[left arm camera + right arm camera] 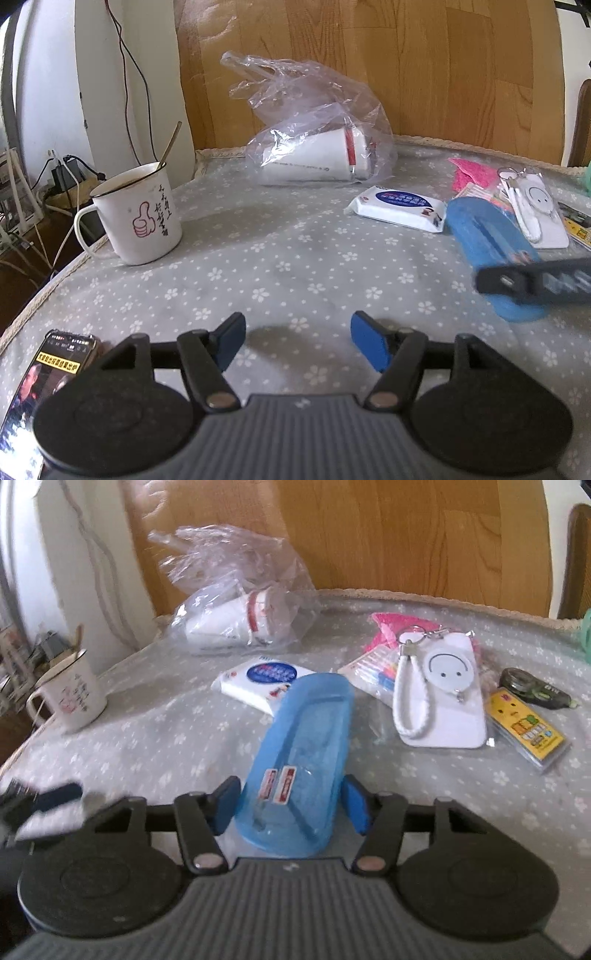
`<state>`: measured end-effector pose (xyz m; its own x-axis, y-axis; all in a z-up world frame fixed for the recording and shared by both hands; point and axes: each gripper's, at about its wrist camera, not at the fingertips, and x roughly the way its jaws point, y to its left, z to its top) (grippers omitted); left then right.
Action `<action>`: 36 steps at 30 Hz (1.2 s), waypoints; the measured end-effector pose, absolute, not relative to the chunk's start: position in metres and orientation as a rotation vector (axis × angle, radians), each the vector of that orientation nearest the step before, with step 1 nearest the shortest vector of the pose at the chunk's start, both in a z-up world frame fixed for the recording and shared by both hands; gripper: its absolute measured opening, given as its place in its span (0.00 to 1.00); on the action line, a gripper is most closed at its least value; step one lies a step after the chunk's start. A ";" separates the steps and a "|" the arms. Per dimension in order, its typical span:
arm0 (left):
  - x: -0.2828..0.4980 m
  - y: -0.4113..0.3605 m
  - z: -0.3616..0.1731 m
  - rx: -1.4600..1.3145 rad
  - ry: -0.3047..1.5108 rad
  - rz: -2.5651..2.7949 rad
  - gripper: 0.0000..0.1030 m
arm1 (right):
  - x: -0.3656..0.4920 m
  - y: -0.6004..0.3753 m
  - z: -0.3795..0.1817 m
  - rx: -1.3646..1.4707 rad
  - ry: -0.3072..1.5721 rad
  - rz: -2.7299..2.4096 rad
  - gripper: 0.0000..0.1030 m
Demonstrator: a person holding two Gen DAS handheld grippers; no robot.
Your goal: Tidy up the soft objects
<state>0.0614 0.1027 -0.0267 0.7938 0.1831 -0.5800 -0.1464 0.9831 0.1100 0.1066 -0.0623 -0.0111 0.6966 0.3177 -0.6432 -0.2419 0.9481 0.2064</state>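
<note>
A long blue translucent case (299, 760) lies on the grey flowered tablecloth (166, 738), its near end between the pads of my right gripper (291, 806), which touch its sides. The case also shows in the left wrist view (487, 243) at the right, with my right gripper's fingers (535, 282) across it. My left gripper (297, 341) is open and empty above bare cloth. A white wet-wipe pack (400, 206) lies just beyond the case, also in the right wrist view (260, 685). A clear plastic bag (317, 129) holds a white cup.
A white enamel mug (136, 218) with a spoon stands at the left. A lit phone (40, 391) lies by the left gripper. A white smiley-face card holder (443, 694), pink cloth (391, 627), pens, yellow packet (528, 731) and correction tape (535, 690) lie at the right.
</note>
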 end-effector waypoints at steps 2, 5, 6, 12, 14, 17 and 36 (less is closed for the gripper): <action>0.062 0.103 -0.027 0.061 0.629 0.177 0.65 | 0.092 -0.070 -0.010 0.064 0.731 0.365 0.58; 0.062 0.103 -0.027 0.060 0.631 0.177 0.67 | 0.059 -0.088 -0.007 -0.023 0.706 0.489 0.57; 0.062 0.103 -0.027 0.061 0.631 0.176 0.67 | 0.049 -0.093 -0.006 -0.051 0.703 0.534 0.57; 0.062 0.101 -0.027 0.077 0.634 0.177 0.69 | 0.003 -0.141 -0.008 -0.059 0.703 0.473 0.60; 0.064 0.100 -0.027 0.090 0.634 0.177 0.70 | -0.007 -0.156 -0.010 -0.032 0.702 0.400 0.60; 0.065 0.099 -0.027 0.109 0.634 0.175 0.70 | -0.022 -0.167 -0.007 -0.004 0.675 0.404 0.63; 0.075 0.043 -0.009 -0.183 0.704 -0.382 0.76 | 0.004 -0.151 -0.018 -0.102 0.649 0.504 0.62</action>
<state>0.0750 0.0434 -0.0092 0.6971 -0.4013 -0.5942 0.2799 0.9152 -0.2899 0.0042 -0.1509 -0.0183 0.6813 0.4175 -0.6012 -0.4799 0.8750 0.0637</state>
